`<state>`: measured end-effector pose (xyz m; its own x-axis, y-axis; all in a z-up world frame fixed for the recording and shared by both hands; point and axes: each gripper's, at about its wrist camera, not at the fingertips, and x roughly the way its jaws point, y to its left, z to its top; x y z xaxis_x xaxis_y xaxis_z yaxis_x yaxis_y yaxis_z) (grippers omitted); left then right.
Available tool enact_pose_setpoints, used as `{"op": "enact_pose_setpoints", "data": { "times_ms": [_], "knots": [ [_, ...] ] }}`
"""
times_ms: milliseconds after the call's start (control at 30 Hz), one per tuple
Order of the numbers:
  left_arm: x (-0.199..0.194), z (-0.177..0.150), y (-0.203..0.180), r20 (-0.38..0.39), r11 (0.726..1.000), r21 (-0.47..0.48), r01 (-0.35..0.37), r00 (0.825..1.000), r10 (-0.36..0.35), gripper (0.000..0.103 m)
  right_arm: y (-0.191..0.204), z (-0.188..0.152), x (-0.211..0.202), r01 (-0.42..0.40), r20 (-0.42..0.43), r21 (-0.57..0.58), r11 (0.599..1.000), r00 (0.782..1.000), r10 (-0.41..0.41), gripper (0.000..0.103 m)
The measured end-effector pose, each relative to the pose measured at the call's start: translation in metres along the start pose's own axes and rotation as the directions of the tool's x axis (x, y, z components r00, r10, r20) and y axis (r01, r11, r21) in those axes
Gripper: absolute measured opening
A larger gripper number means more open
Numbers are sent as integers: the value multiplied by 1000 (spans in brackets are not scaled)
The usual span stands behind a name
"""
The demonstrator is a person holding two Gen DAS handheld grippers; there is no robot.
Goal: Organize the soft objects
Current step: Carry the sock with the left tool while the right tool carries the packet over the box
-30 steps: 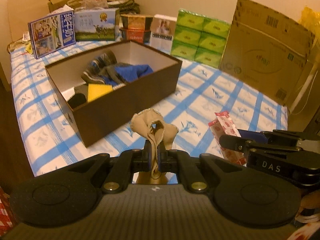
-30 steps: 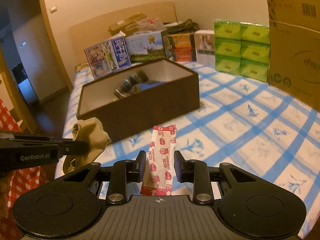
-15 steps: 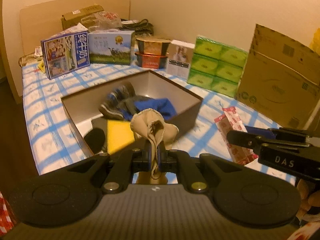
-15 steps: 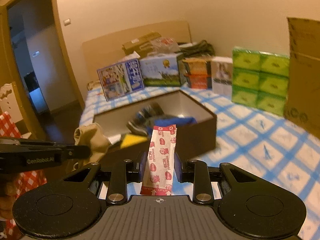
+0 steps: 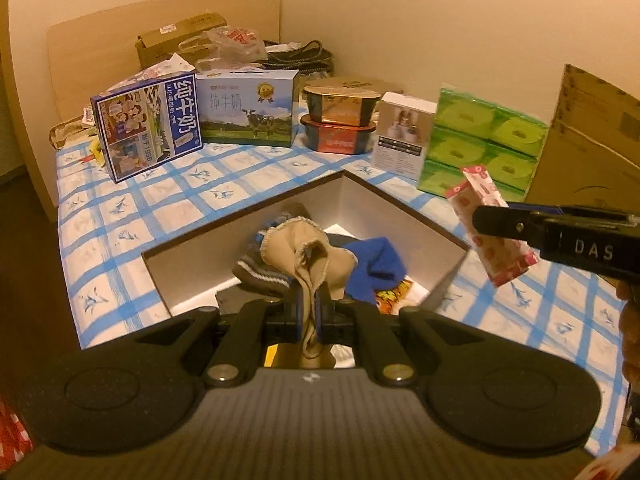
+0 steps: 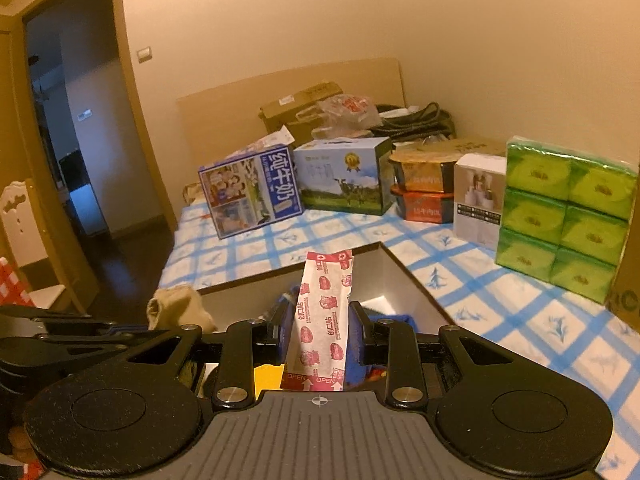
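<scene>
My left gripper (image 5: 308, 314) is shut on a beige sock (image 5: 308, 252) and holds it above the open brown box (image 5: 400, 204). The sock also shows in the right wrist view (image 6: 178, 306). My right gripper (image 6: 318, 338) is shut on a pink and white wipes packet (image 6: 322, 316), held over the box's near side. The packet also shows in the left wrist view (image 5: 488, 224), at the box's right edge. Inside the box lie a striped grey sock (image 5: 260, 276), a blue cloth (image 5: 376, 268) and a yellow item (image 6: 268, 376).
The box sits on a blue-checked cloth (image 5: 132, 216). Behind it stand two milk cartons (image 5: 148, 124), stacked food tubs (image 5: 340, 118), a white box (image 5: 404, 136), green tissue packs (image 5: 480, 148) and a cardboard sheet (image 5: 588, 148). A doorway (image 6: 68, 152) opens at left.
Both grippers have moved forward and up over the box, carrying the sock and the packet. The view now looks down into the box.
</scene>
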<state>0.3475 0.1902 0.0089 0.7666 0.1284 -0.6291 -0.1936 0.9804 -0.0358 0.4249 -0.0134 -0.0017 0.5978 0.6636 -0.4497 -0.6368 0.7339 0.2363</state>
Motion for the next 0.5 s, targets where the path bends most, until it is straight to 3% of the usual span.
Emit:
{"op": "enact_pose_setpoints", "data": {
  "times_ms": [500],
  "knots": [
    [80,25,13,-72,999,31,-30,997,32,5,-30,8,91,42,-119,-38,998,992,-46,30]
  ]
}}
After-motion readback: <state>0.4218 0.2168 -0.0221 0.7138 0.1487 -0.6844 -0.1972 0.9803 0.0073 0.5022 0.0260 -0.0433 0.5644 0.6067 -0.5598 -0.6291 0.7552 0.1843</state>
